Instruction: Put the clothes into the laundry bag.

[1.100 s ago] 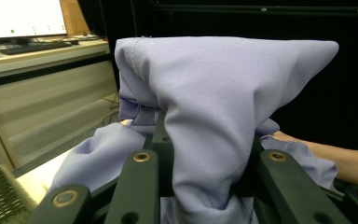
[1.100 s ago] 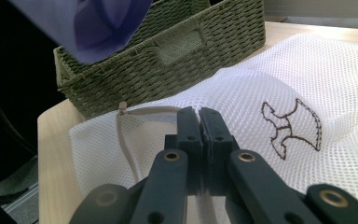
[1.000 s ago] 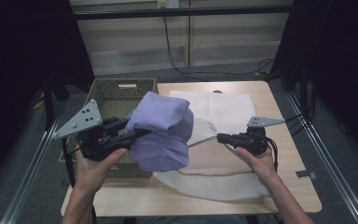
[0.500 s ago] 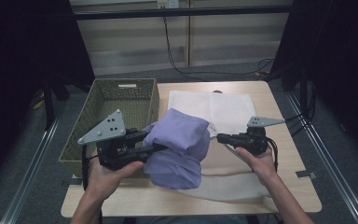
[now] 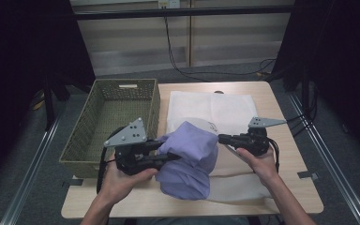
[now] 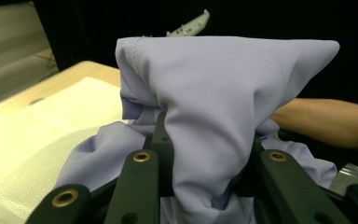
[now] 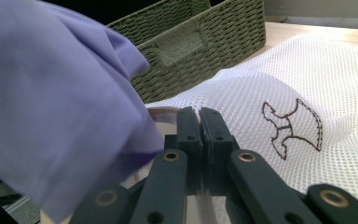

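Lilac cloth [image 5: 190, 159]: bunched, draped, lifted over table's front. White mesh bag [image 5: 215, 110]: flat beneath it, edge raised, embroidered mark.

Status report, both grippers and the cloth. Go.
Left gripper shut on purple cloth, held above the table. Right gripper shut on white mesh bag edge. Basket to the left, nothing blocking.
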Tool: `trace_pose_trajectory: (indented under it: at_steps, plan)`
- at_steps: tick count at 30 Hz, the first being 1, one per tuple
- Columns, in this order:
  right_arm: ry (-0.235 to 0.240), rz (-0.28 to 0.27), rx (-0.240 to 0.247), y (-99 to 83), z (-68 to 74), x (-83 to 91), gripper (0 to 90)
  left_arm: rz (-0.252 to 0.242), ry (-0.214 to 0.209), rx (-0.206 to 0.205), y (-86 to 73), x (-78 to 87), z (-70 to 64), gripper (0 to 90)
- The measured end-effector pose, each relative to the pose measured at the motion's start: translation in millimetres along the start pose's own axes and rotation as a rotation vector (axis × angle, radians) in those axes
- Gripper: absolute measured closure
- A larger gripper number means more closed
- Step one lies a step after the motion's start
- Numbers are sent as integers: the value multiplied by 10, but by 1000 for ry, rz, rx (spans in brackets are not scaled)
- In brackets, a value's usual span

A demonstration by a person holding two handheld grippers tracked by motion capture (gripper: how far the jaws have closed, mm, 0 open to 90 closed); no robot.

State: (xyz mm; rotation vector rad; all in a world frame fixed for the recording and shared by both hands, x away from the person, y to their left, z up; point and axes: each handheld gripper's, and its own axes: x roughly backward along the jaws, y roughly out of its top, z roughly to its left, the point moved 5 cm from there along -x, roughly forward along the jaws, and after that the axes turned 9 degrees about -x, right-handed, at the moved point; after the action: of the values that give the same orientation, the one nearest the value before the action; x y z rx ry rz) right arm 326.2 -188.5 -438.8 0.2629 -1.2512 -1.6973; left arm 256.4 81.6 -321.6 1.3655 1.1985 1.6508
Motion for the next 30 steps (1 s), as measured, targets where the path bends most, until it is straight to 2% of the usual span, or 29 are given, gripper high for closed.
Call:
trace_pose_trajectory:
  at_steps: [8,11,15,19,25,27,30]
  plan:
    - [5,1,-3,-11,11,3,877,47,-44,-9,-84,-215,-92,696]
    - [9,-2,-6,-6,16,13,878,52,-34,-5,-133,-327,-109,693]
    - [12,-1,-10,-9,13,6,877,49,-45,2,-161,-401,-115,694]
    - [13,6,-11,-25,10,-4,877,37,-39,8,-192,-478,-85,694]
    - [15,1,-10,-21,22,8,878,2,-41,17,-152,-536,-41,693]
    - [13,3,-10,-23,22,12,878,3,-28,15,-187,-615,-24,693]
    - [16,3,-9,-24,17,12,878,8,-40,22,-224,-677,-12,693]
